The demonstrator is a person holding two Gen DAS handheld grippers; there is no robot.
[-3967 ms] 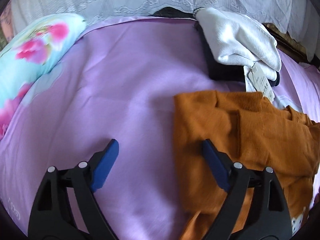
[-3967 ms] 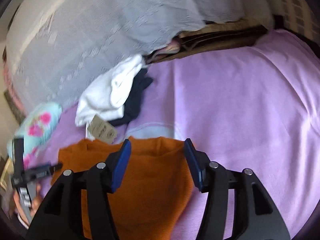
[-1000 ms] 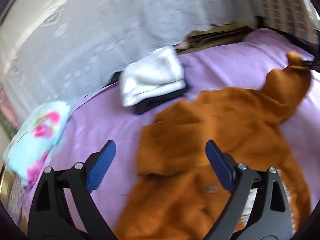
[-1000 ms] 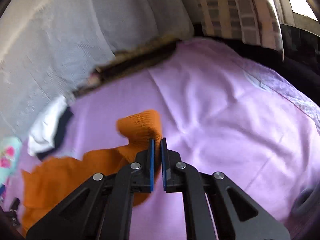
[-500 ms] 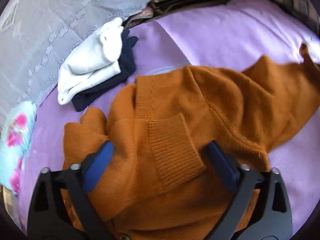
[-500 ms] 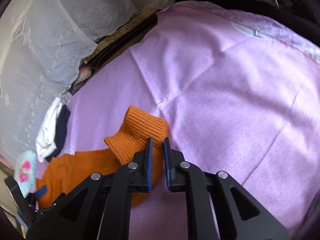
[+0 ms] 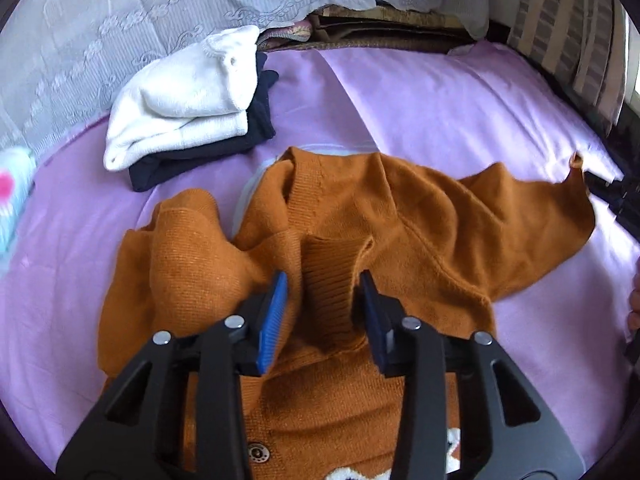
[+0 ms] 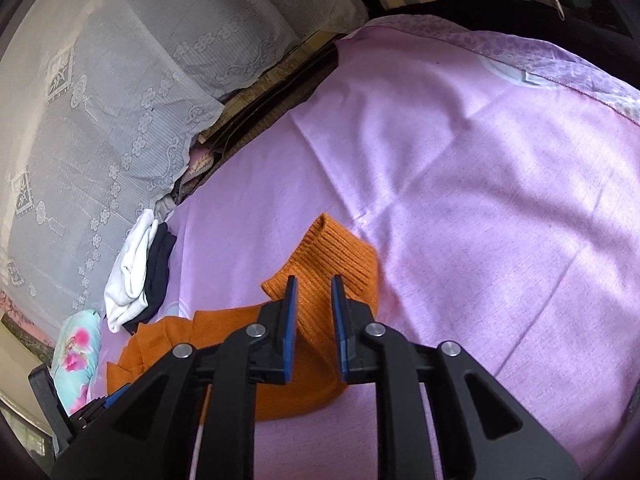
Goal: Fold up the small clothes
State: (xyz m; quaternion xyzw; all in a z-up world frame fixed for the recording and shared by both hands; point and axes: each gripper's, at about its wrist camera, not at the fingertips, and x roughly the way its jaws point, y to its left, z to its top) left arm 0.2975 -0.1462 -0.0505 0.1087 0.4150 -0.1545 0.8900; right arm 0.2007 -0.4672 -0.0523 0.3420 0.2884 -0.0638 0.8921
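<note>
An orange knit cardigan [image 7: 420, 232] lies spread on the purple bed sheet [image 7: 460, 100]. In the left wrist view my left gripper [image 7: 324, 308] has closed in on the ribbed cuff [image 7: 330, 276] of the sleeve folded over the body, and the cuff is squeezed between the blue pads. The other sleeve stretches right toward my right gripper [image 7: 616, 196]. In the right wrist view that sleeve's cuff [image 8: 336, 256] lies flat on the sheet. My right gripper [image 8: 313, 312] stands over it with its jaws apart, holding nothing.
A folded white garment [image 7: 184, 96] sits on a dark folded one [image 7: 208, 156] at the back left. A floral pillow [image 8: 76, 348] lies at the left edge. A lace cover [image 7: 120, 20] and dark boards line the back. A hand [image 7: 634, 300] shows at the right edge.
The right gripper pulled the sleeve out to the right, laid it on the sheet and opened. The left gripper came down over the folded sleeve and closed on its cuff.
</note>
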